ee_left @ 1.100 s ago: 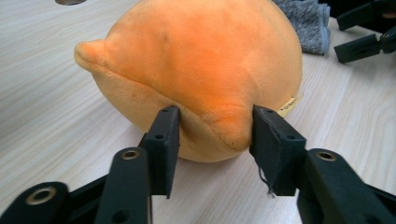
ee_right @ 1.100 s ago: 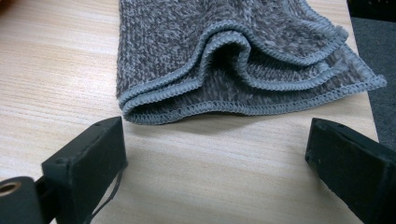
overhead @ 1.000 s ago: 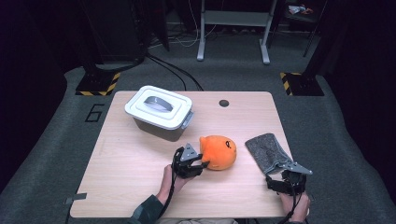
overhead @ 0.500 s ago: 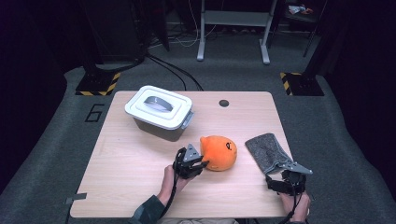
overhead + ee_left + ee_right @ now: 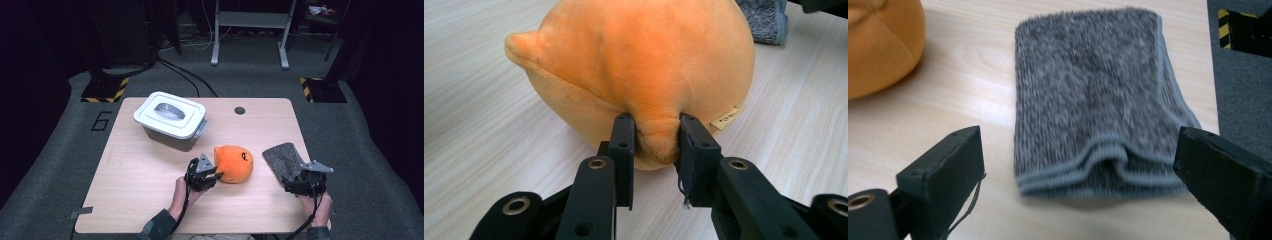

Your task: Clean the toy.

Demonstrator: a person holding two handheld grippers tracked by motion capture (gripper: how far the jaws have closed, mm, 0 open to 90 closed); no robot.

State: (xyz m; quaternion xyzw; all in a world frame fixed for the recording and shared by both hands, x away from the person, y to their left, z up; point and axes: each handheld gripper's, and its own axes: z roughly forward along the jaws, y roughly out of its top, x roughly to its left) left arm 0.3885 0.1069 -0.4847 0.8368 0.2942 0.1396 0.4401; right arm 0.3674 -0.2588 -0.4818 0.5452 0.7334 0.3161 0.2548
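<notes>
The left gripper (image 5: 651, 142) has just been closing and now pinches a fold of the orange plush toy (image 5: 639, 65) between its jaws; the toy rests on the bench (image 5: 140, 175), near the middle of its front half, just right of that gripper. The right gripper (image 5: 1083, 165) is released, its jaws spread wide to either side of the folded grey towel's (image 5: 1093, 95) near edge. The towel lies flat near the bench's right edge. A lidded white box (image 5: 170, 117) stands farther back on the left.
</notes>
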